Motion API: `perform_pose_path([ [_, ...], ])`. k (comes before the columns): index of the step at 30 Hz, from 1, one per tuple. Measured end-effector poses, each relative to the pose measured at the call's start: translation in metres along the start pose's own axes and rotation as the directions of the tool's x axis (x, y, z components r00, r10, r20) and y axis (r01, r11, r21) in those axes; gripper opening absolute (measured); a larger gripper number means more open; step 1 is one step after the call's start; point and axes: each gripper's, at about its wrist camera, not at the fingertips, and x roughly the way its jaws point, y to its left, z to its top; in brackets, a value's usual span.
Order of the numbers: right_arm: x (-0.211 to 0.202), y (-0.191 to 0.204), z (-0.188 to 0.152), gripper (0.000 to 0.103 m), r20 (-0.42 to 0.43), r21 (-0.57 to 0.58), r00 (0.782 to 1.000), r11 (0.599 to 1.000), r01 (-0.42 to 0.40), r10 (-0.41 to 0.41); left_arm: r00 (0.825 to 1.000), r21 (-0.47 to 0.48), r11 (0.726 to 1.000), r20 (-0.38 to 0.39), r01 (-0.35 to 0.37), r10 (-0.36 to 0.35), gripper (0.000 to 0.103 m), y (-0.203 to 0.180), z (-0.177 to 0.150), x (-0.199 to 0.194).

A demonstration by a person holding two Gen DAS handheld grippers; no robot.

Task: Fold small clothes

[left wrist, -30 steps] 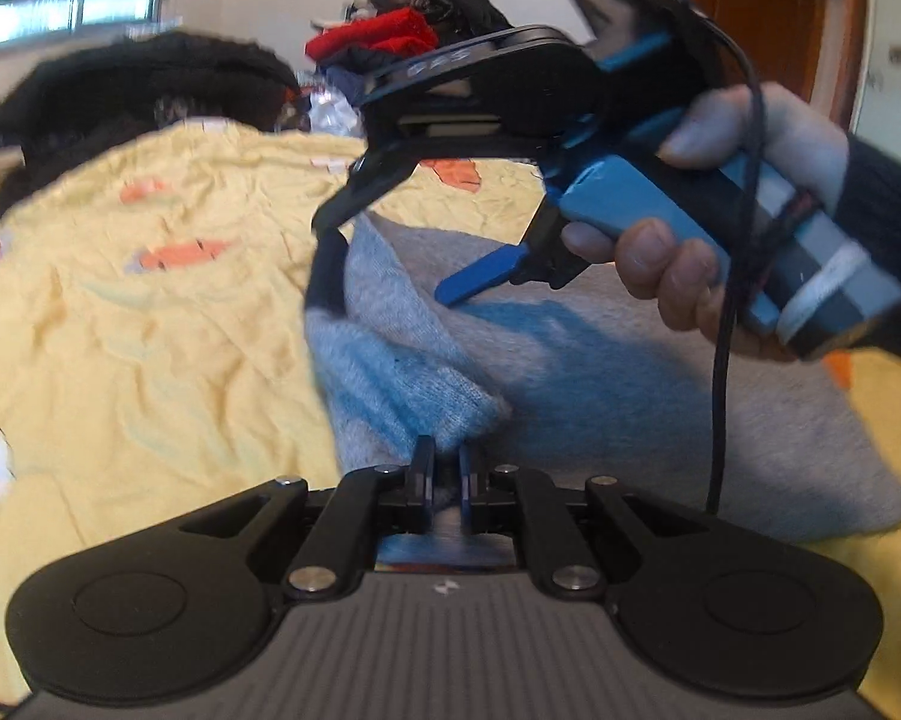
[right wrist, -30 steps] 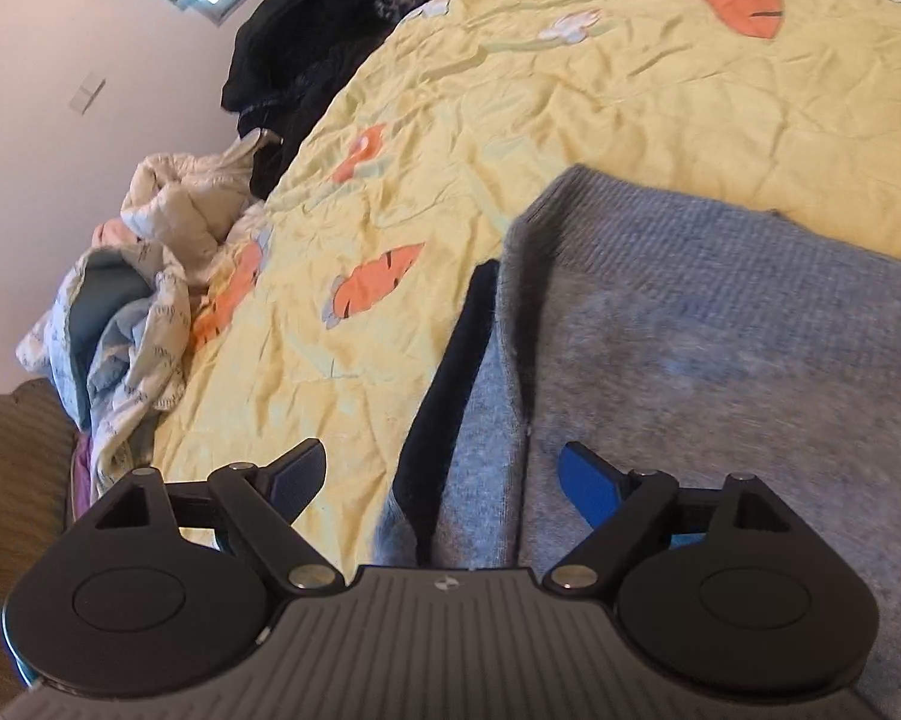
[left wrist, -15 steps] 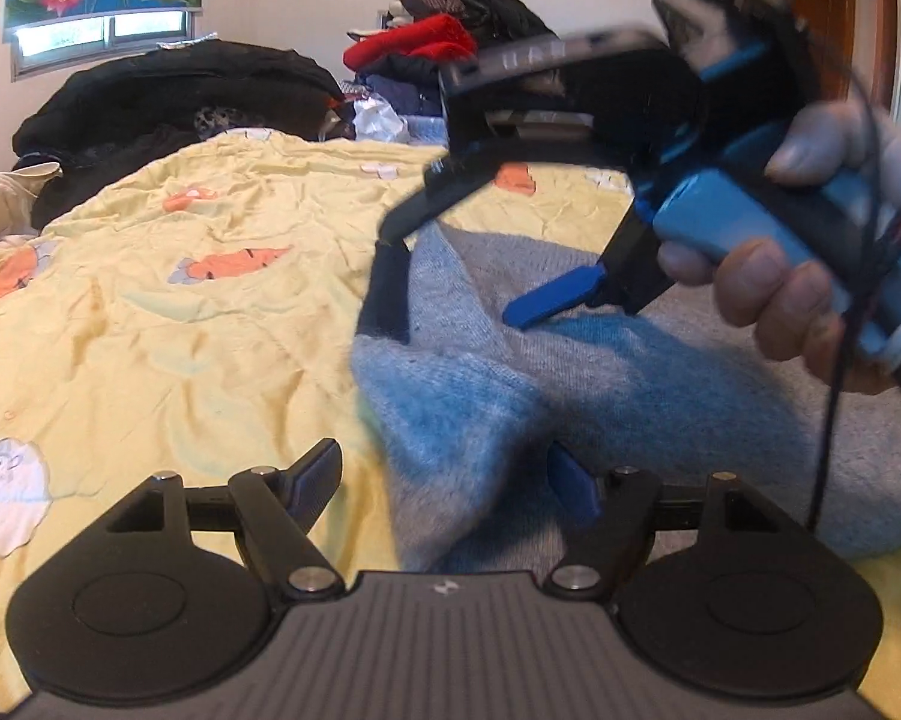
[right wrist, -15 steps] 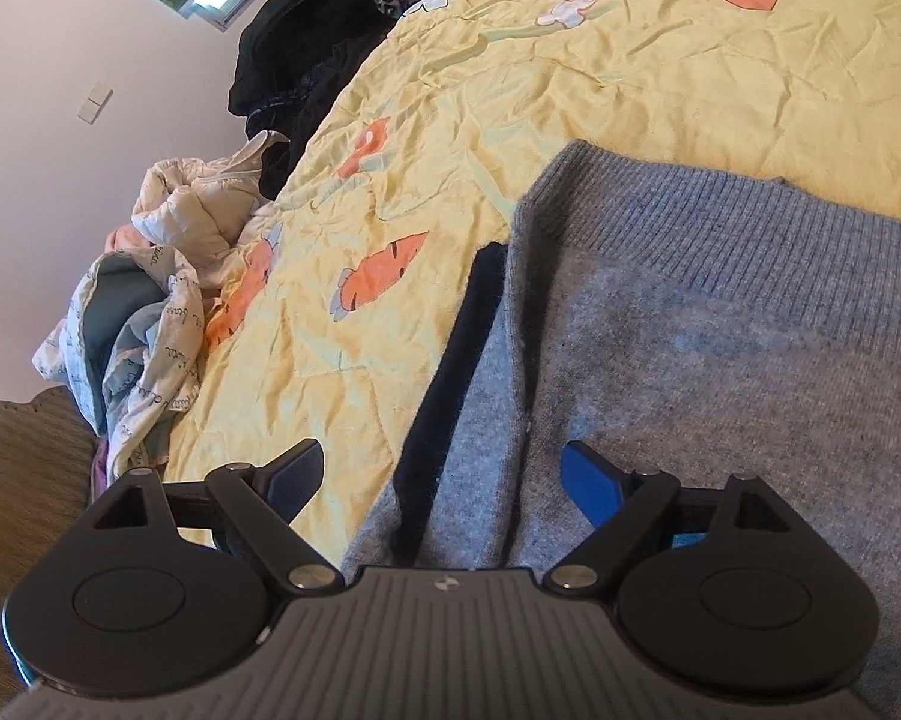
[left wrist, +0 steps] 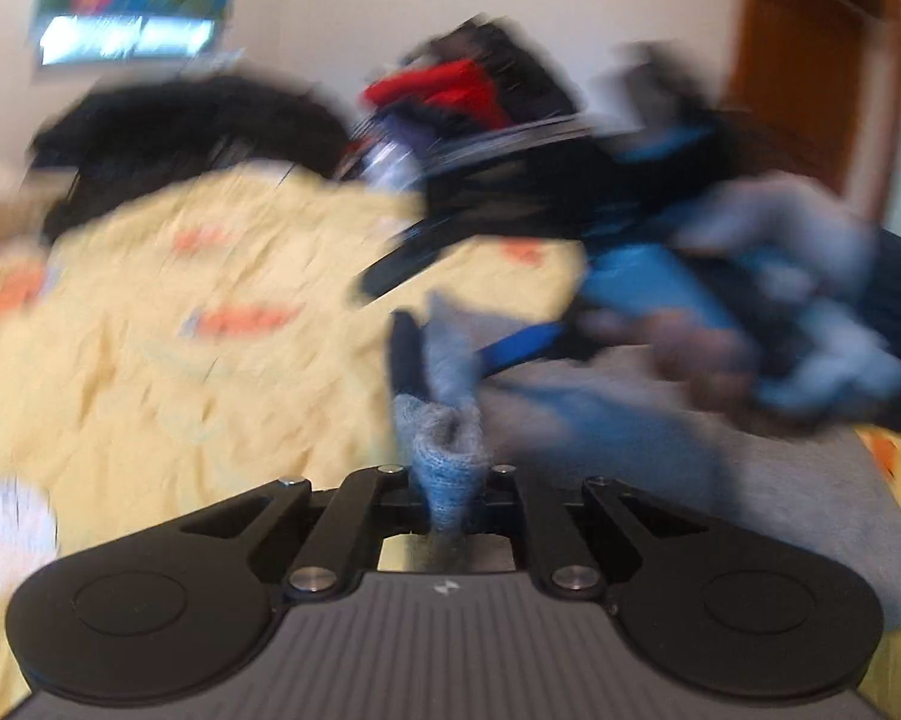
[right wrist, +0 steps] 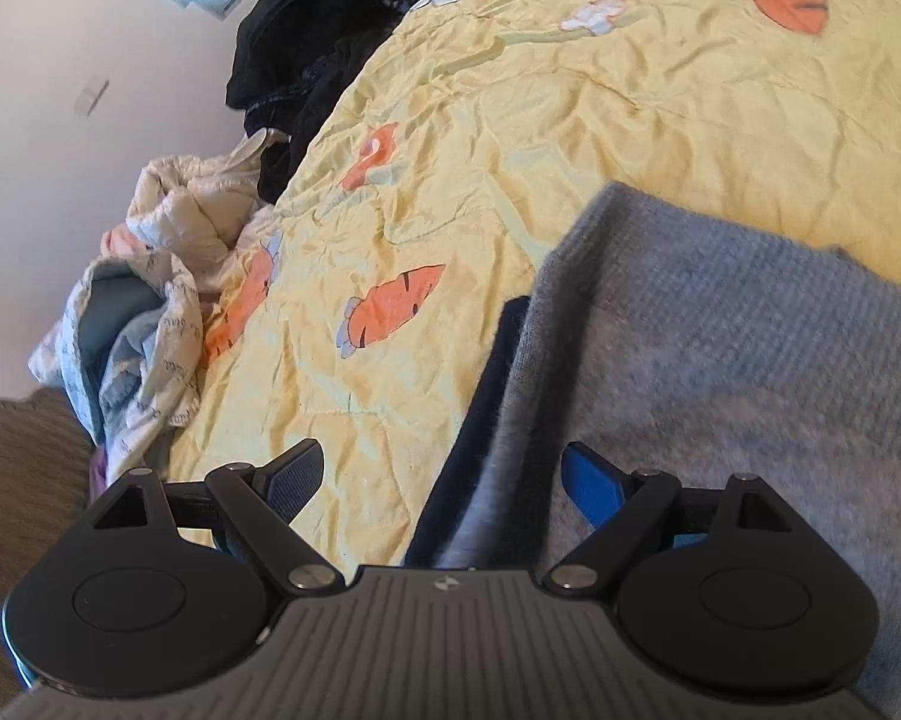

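**Grey sweater pinched at one edge**

The grey sweater (right wrist: 720, 372) lies on the yellow carrot-print bedspread (right wrist: 510, 120), its dark-trimmed side edge (right wrist: 486, 384) running away from the right wrist camera. The left gripper (left wrist: 448, 489) is clamped tight on a bunched fold of the knit. The right gripper (right wrist: 441, 474) stands wide apart, straddling that edge without pressing it.

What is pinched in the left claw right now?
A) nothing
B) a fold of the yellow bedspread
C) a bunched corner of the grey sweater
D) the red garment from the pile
C: in the left wrist view the left claw is shut on a gathered bit of the grey sweater, over the yellow bedspread.
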Motion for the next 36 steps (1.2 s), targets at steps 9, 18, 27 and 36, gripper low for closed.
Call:
perform_pose_path([
  [9,0.015,0.007,0.02,0.021,-0.064,-0.156,0.983,0.975,0.159,-0.171,0.998,0.128,0.99,0.015,0.053,-0.055,0.006,-0.031,-0.004,-0.001],
  [18,-0.086,-0.05,-0.01,0.018,0.091,-0.122,0.991,0.987,0.106,-0.095,0.979,0.187,0.963,0.022,0.194,-0.201,0.006,-0.073,0.008,-0.013],
  [27,-0.232,-0.152,-0.085,0.018,0.245,0.041,0.953,0.984,0.171,-0.176,0.873,0.3,0.822,-0.102,0.484,-0.477,0.006,-0.199,-0.007,-0.003],
  [36,-0.271,-0.244,-0.157,0.053,0.367,0.28,0.902,0.952,0.125,-0.227,0.87,0.404,0.771,-0.239,0.493,-0.431,0.006,-0.254,-0.051,0.023],
])
